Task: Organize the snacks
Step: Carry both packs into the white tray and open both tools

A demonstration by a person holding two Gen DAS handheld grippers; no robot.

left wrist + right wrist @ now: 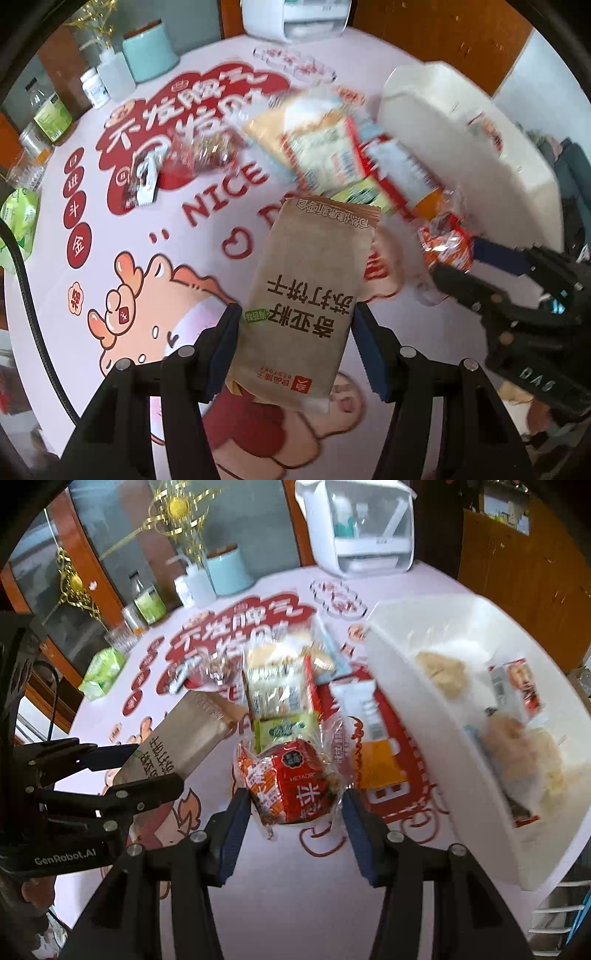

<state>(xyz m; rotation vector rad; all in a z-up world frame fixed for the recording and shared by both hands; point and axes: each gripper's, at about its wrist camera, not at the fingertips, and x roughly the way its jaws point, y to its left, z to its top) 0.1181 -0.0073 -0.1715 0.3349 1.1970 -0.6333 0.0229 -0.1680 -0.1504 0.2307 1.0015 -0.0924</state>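
My left gripper (295,332) is shut on a brown soda-cracker packet (306,291) and holds it above the table; it also shows in the right wrist view (184,734). My right gripper (293,805) is shut on a red and orange snack pack (291,779), seen from the left wrist view (447,243) too. A pile of snack packets (288,690) lies in the middle of the table. A white bin (424,716) at the right holds several snacks.
The table has a pink cloth with red lettering (184,122). At the far left stand a teal canister (149,51), bottles (51,110) and a green tissue pack (103,672). A white appliance (362,528) stands at the back.
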